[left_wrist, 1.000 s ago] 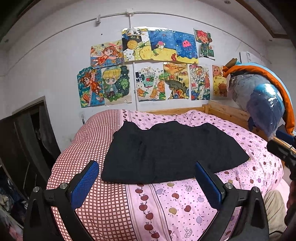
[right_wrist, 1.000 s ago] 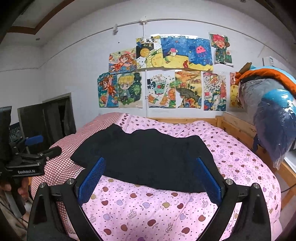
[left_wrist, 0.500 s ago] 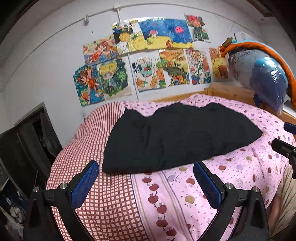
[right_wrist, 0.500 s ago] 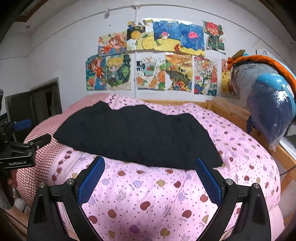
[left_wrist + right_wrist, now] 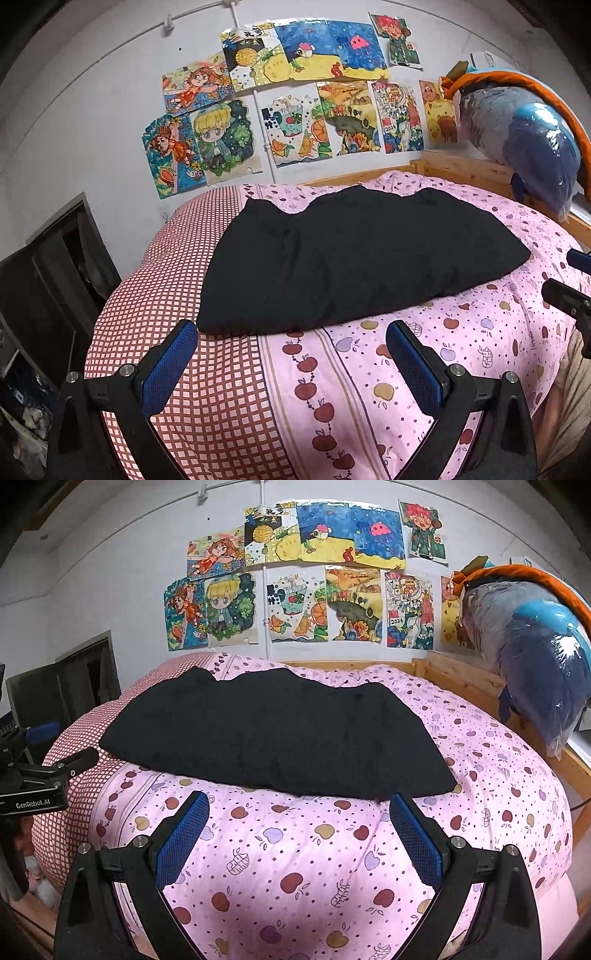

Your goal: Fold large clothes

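Note:
A large black garment point(image 5: 351, 258) lies spread flat across the pink apple-print quilt point(image 5: 406, 362) on the bed; it also shows in the right wrist view point(image 5: 280, 734). My left gripper point(image 5: 291, 332) is open and empty, just short of the garment's near left edge. My right gripper point(image 5: 299, 805) is open and empty, just short of the garment's near right edge. Each gripper shows at the side of the other's view: the right one point(image 5: 569, 295), the left one point(image 5: 40, 771).
A red-checked part of the quilt point(image 5: 155, 295) covers the bed's left side. A wooden bed frame point(image 5: 465, 679) runs along the right with bagged bedding point(image 5: 535, 657) on it. Drawings hang on the wall point(image 5: 295, 590). Dark furniture point(image 5: 48, 273) stands at left.
Both grippers have moved closer to the garment's near edge and tilted down a little. Both stay open and empty. The garment has not moved.

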